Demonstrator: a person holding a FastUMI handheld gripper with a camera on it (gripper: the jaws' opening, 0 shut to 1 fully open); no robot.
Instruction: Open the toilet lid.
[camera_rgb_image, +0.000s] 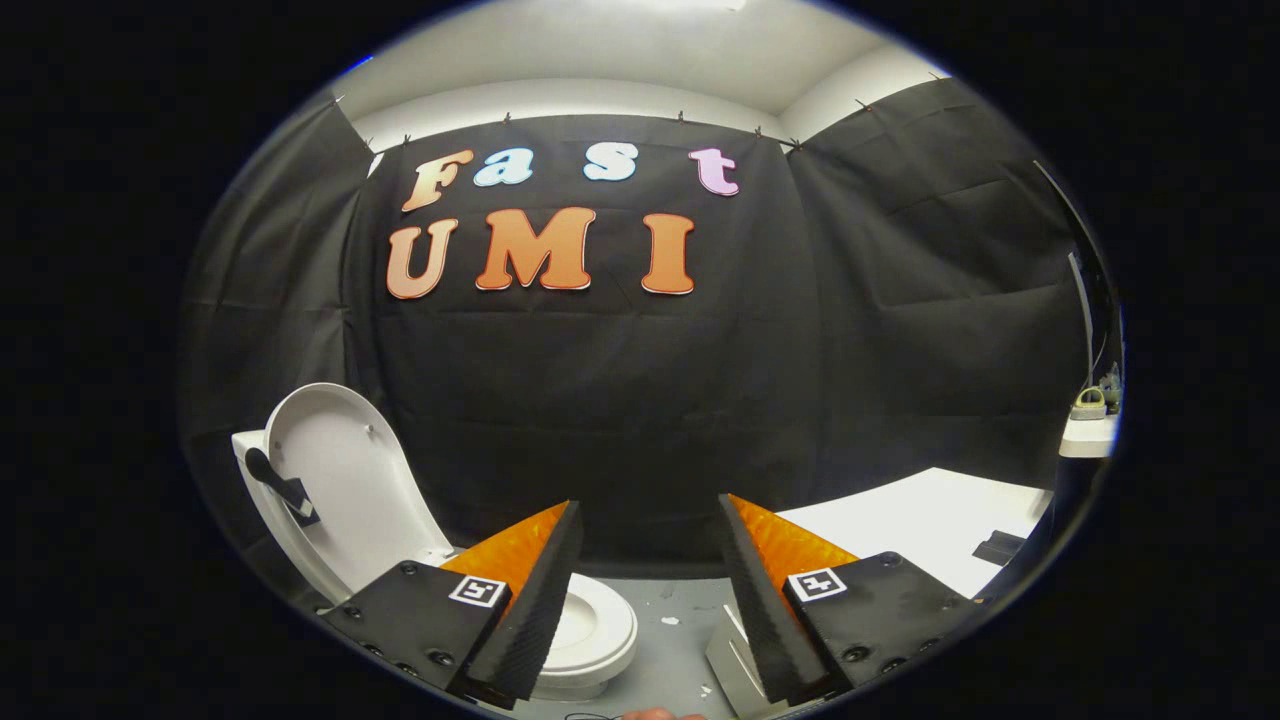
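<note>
From the gripper view, the gripper (648, 520) stands with its two fingers wide apart and nothing between them, only bare grey floor (680, 650) and the dark cloth wall beyond. The toilet lid (345, 480) is already up, standing nearly upright off to the left of the left finger and a little beyond it, leaning back against the white tank (250, 450) with a dark handle (280, 485) beside it. The seat (595, 630) lies flat and low, just ahead of the left finger, which hides part of its rim. To the right of the right finger a white tabletop (920, 520) spreads out, carrying a small dark object (998, 548) too small to make out. A white block (735, 665) sits low by the right finger, partly cut off.
</note>
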